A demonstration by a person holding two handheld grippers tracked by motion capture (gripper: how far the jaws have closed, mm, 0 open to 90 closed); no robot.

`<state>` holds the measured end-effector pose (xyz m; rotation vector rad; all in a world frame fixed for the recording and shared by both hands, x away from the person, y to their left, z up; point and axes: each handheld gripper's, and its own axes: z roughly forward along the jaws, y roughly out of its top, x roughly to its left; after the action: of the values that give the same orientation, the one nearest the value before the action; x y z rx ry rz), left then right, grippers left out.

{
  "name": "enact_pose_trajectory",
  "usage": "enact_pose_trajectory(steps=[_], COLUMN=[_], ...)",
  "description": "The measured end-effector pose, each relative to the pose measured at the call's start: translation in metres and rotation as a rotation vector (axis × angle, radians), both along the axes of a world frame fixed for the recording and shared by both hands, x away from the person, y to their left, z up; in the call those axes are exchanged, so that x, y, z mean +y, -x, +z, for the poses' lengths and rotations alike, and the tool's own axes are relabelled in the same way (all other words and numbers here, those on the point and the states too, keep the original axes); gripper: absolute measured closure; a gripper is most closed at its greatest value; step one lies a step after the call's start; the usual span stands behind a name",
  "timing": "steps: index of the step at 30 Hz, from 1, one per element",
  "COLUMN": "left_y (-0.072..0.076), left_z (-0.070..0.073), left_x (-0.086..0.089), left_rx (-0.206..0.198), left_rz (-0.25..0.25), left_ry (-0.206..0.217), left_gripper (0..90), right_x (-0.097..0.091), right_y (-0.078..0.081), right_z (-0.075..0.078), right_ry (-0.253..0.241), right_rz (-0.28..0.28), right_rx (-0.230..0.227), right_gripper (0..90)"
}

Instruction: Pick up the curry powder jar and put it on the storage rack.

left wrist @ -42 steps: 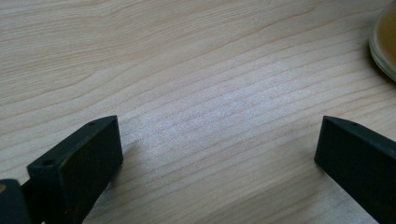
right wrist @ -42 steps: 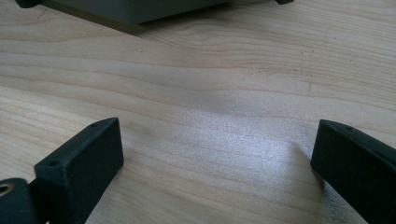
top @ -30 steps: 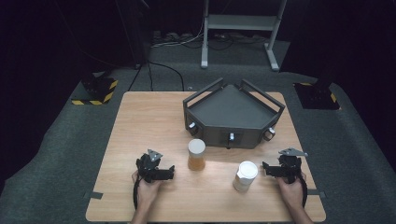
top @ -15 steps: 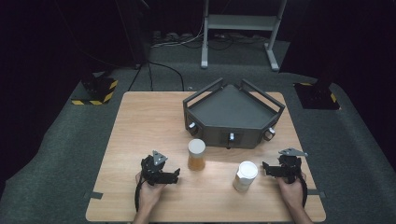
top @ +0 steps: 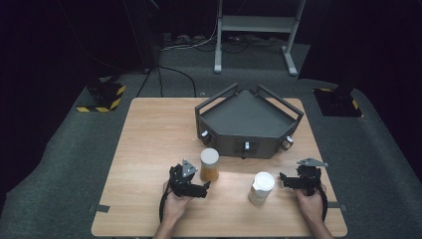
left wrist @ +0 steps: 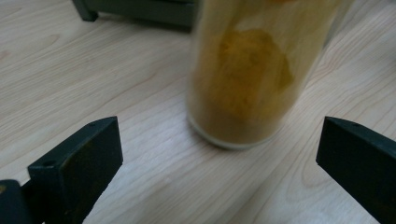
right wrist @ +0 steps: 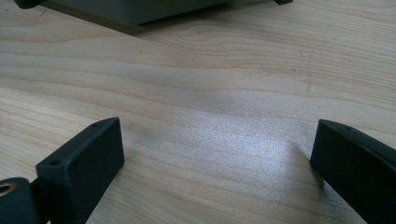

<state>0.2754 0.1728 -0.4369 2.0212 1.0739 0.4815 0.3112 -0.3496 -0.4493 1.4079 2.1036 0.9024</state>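
Now: jar of yellow-brown powder (left wrist: pixel 250 70) stands upright on the table (top: pixel 149 149), just ahead of the left gripper (left wrist: pixel 219 154), jaws spread wide, nothing held | risk: an off-centre close could tip it | right gripper (top: pixel 291 181) released, beside white cup (top: pixel 262 187) | left gripper view shows the powder; high view shows the grey tray (top: pixel 247 117) behind.

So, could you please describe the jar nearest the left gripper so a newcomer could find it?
On the wooden table, look just in front of the dark tray. The jar stands off its left corner, holding orange-brown powder, unlike the white cup further right.
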Motion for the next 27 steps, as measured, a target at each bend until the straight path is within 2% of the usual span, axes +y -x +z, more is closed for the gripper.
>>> enact_pose_trajectory(steps=[11,17,27], left_y=[-0.010,-0.015,-0.018], left_z=[-0.002,-0.001,-0.001], left_x=[-0.014,-0.019,-0.029], left_rx=[-0.036,-0.051,-0.074], left_rz=[-0.022,-0.012,0.007], left_ry=[0.046,0.067,0.067], left_gripper=[4.7,9.9,19.3], right_x=[0.000,0.000,-0.001], right_y=[0.000,0.000,0.000], right_z=[0.000,0.000,0.000], right_ry=[0.000,-0.002,-0.004], right_rz=[0.000,0.000,-0.001], right_rx=[0.000,0.000,0.001], right_gripper=[2.2,2.3,2.4])
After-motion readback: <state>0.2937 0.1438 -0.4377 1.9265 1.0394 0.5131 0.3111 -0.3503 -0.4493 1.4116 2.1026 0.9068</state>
